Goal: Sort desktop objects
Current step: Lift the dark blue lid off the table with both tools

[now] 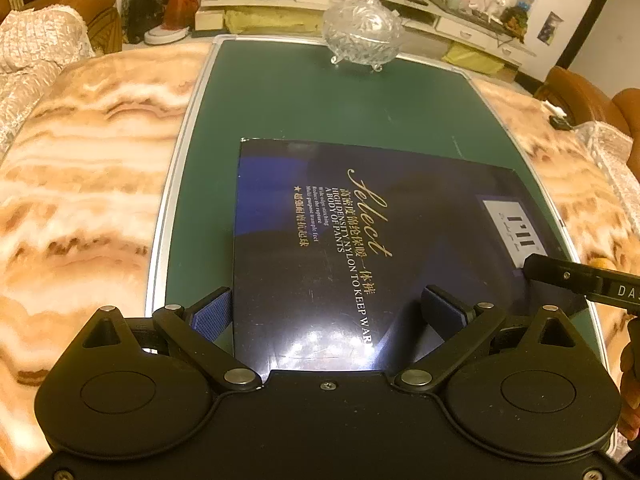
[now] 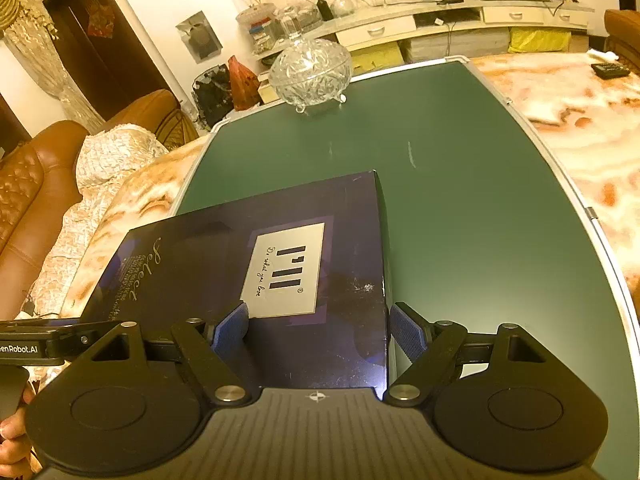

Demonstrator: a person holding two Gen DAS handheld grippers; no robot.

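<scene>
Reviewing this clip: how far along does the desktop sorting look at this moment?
Done: nothing clearly; only two items show on the green mat. In hand: the dark box, with the left tool and right tool each straddling a near corner, jaws wide; an actual grip cannot be confirmed. Left: placing the box, and the lidded glass dish stands untouched at the mat's far edge.

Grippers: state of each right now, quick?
Left gripper: open, fingers spread over the box, not pressing on it.
Right gripper: open, fingers straddle the box's right corner; no grip visible.
</scene>
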